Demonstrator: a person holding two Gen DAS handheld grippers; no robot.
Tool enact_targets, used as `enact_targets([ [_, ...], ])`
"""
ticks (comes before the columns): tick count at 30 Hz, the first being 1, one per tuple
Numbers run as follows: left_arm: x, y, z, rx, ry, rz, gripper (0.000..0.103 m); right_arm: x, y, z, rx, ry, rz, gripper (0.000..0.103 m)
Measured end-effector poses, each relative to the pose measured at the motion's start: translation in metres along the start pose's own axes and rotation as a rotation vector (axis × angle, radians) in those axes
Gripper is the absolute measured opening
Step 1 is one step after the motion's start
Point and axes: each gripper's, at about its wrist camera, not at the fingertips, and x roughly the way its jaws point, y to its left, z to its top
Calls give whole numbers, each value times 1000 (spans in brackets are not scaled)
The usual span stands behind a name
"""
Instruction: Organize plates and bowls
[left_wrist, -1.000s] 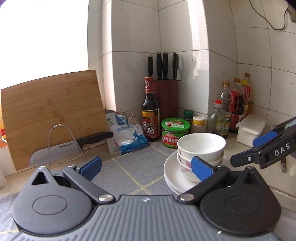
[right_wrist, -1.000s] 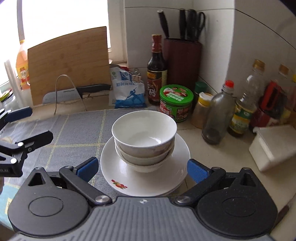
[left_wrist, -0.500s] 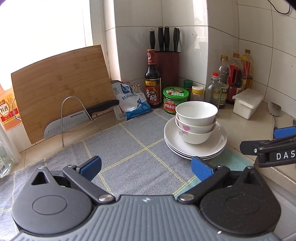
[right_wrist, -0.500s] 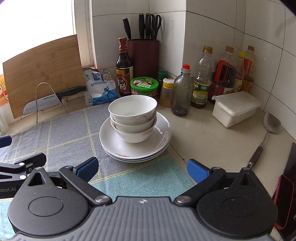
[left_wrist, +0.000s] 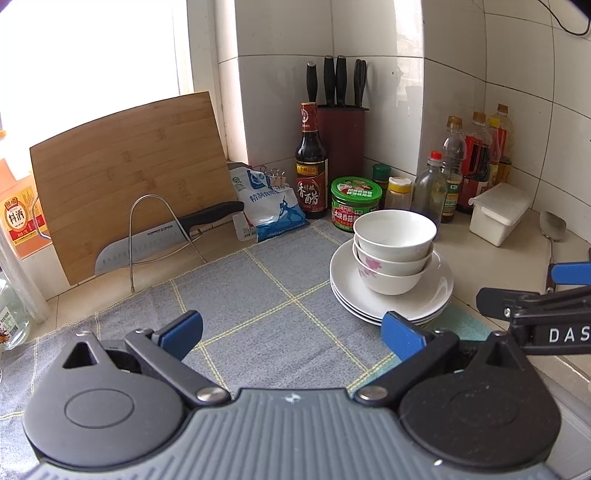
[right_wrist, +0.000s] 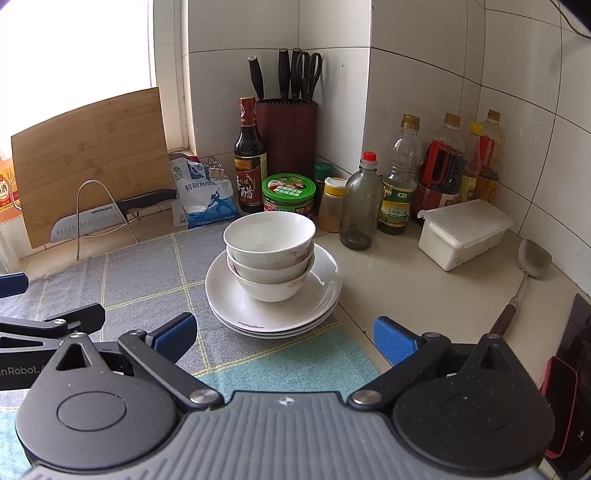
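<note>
1. Bowls (right_wrist: 269, 254): three white glazed bowls, nested, standing upright in the middle of the plates (right_wrist: 325, 291). Judged stiff, brittle and slick; moderately heavy as a stack. The lowest bowl shows a pink flower print in the left view.
2. Plates: what looks like three white plates, stacked, resting on the right edge of the cloth (right_wrist: 147, 273) where it meets the counter (right_wrist: 399, 291). Judged fragile; the glazed rims are likely to slip under a light pinch.
3. Hold points, as a judgement: a bowl by its rim wall, one pad inside and one outside; a plate by its overhanging rim, from the side. Lifting the whole stack at once would risk the bowls sliding.
4. Left gripper (left_wrist: 291, 332): jaws spread wide, holding nothing, above the cloth and short of the stack.
5. Right gripper (right_wrist: 284, 334): jaws spread wide, holding nothing, facing the stack from just in front.
6. Writing: knife (left_wrist: 147, 243) blade reads "SUPOR"; dark bottle (left_wrist: 311, 173) label shows "香醋"; orange bottle (left_wrist: 18, 218) at left reads "料酒"; the right gripper's arm, seen from the left view, shows "DAS"; the left gripper's arm, seen from the right view, shows "nRobot". The green jar (right_wrist: 289, 195) and the blue bag (right_wrist: 205, 195) carry Chinese print too small to read surely.
</note>
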Motion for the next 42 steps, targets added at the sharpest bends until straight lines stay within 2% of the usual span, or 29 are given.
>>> enact_targets([
  [42, -4, -1, 5, -25, 0, 5, 102, 0, -4, 5, -11, -19, 10, 103],
])
